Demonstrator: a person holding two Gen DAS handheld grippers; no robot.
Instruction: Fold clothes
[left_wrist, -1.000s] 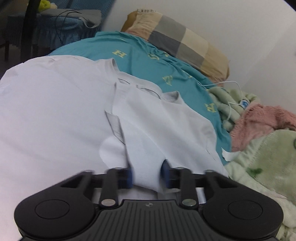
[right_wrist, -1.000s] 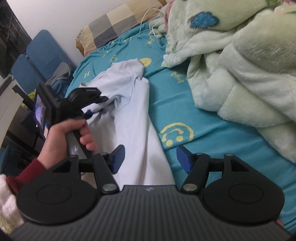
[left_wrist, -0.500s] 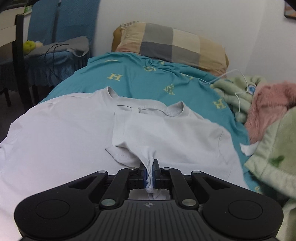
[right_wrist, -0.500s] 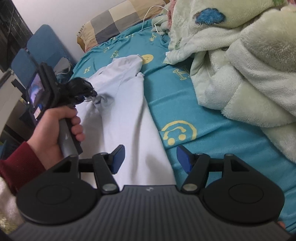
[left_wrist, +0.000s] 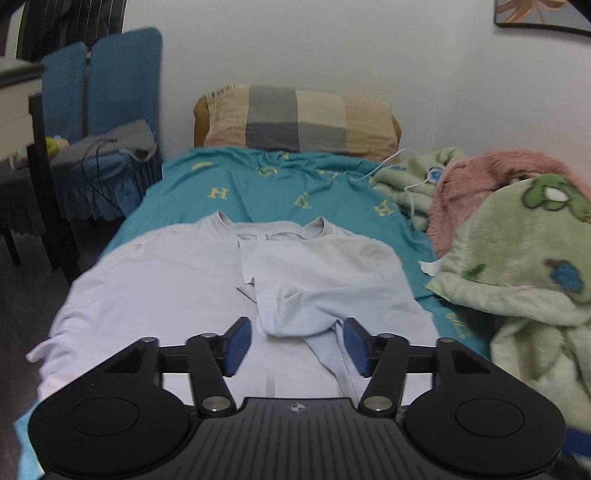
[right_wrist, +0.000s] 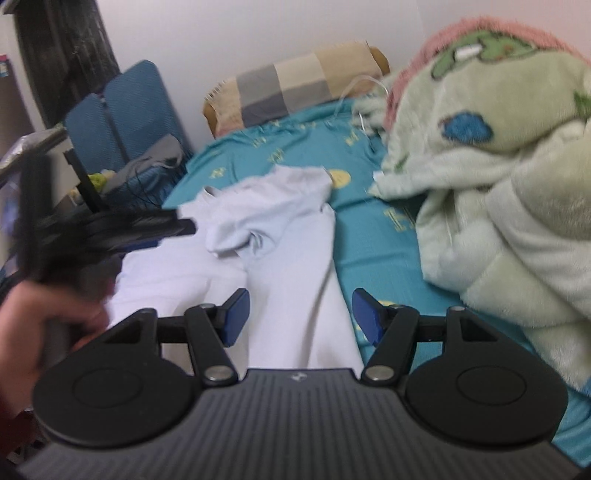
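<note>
Bed (left_wrist: 258, 184) carried shirt (left_wrist: 155, 288), sleeve (left_wrist: 295, 310) bunched mid-frame. Left claw (left_wrist: 297, 345) wide, empty; right claw (right_wrist: 299, 317) wide, empty. Flatten sleeve before side fold.

pale lilac-white t-shirt (left_wrist: 155, 288), teal sheet (left_wrist: 258, 184) with yellow letters, tan-and-grey checked pillow (left_wrist: 299, 123), pink blanket (left_wrist: 480, 184), pale green fleece (left_wrist: 524, 258) with blue blobs, blue chairs (left_wrist: 122, 81)

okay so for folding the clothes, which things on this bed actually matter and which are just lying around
Part of the job:
white T-shirt
left gripper, open
right gripper, open

Just lying about:
checked pillow
green fleece blanket
pink blanket
white cable
blue chair
</note>
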